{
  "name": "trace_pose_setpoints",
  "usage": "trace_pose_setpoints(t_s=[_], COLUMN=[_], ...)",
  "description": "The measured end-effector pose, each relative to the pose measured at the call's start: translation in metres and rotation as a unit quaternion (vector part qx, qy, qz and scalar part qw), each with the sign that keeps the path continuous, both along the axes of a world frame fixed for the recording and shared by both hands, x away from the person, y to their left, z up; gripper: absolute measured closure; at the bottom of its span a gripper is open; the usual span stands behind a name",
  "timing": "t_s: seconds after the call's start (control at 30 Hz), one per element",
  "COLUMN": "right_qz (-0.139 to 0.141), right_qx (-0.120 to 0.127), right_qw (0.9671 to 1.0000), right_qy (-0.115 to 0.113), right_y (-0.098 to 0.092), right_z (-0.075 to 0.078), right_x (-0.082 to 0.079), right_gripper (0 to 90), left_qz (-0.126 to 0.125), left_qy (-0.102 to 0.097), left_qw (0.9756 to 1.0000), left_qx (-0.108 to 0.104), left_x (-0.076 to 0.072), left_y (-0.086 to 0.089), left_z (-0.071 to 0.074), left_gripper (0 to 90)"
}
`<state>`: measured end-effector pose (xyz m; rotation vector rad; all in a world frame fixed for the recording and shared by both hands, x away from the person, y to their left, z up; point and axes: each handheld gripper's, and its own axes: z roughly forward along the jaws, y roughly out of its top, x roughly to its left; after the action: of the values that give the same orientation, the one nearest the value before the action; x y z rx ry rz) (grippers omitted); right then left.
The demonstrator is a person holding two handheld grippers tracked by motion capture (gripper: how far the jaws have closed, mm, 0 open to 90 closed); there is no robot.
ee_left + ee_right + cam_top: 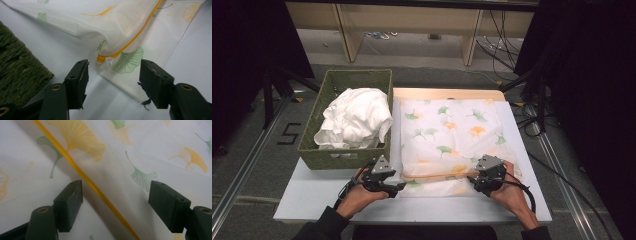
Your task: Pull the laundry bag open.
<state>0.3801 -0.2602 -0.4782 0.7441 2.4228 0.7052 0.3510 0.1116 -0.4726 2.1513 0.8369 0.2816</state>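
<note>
Left tongs (112, 75) open, right tongs (115, 202) open, above leaf-print cloth (447, 130)

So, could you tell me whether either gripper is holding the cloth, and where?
Nothing is held: left gripper and right gripper stand open over the cloth.

Printed cloth (447, 135): thin, semi-sheer mesh weave, matt, with orange trim. Basket (312, 150) was rough woven fibre. Table (312, 195) looked smooth, matt white. Gripper bodies were matt black.
</note>
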Motion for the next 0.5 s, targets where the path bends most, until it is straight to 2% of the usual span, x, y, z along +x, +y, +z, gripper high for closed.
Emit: trace_pose_setpoints(t_s=[0.1,0.17,0.2,0.23,0.27,0.3,0.33,0.37,0.47,0.5], right_qz=[-0.004,-0.002,-0.002,0.002,0.012,0.012,0.013,0.013,0.012,0.021], right_qx=[-0.003,-0.004,-0.004,-0.002,0.008,0.008,0.016,0.018,0.025,0.025], right_qw=[1.0,0.9999,0.9999,0.9999,0.9997,0.9997,0.9995,0.9989,0.9989,0.9986], right_qy=[-0.002,-0.012,-0.012,-0.013,-0.02,-0.02,-0.022,-0.042,-0.038,-0.042], right_y=[0.001,0.004,0.004,0.005,0.005,0.005,0.005,0.004,0.004,0.004], right_z=[0.0,0.002,0.002,0.005,0.011,0.011,0.013,0.019,0.025,0.026], right_x=[0.004,0.01,0.01,0.01,0.011,0.011,0.011,0.014,0.018,0.02], right_gripper=[29.9,40.8,40.8,46.0,52.7,52.7,56.6,60.6,63.1,63.2], left_qz=[0.0,0.001,0.007,0.005,0.008,0.008,0.01,0.009,0.006,0.006], left_qy=[0.0,0.001,-0.002,-0.003,-0.002,-0.002,-0.003,-0.005,-0.009,-0.009], left_qw=[1.0,1.0,1.0,1.0,1.0,1.0,0.9999,0.9999,0.9999,0.9999], left_qx=[-0.001,-0.002,0.001,0.0,0.0,0.0,-0.003,-0.001,0.005,0.005], left_x=[-0.001,-0.002,-0.003,-0.003,-0.004,-0.004,-0.004,-0.004,-0.004,-0.004], left_y=[0.001,0.002,0.003,0.004,0.004,0.004,0.004,0.004,0.005,0.005], left_z=[0.001,0.002,0.002,0.002,0.003,0.003,0.003,0.003,0.003,0.003], left_gripper=[36.9,35.9,35.9,35.4,34.8,34.7,34.7,34.0,33.8,33.6])
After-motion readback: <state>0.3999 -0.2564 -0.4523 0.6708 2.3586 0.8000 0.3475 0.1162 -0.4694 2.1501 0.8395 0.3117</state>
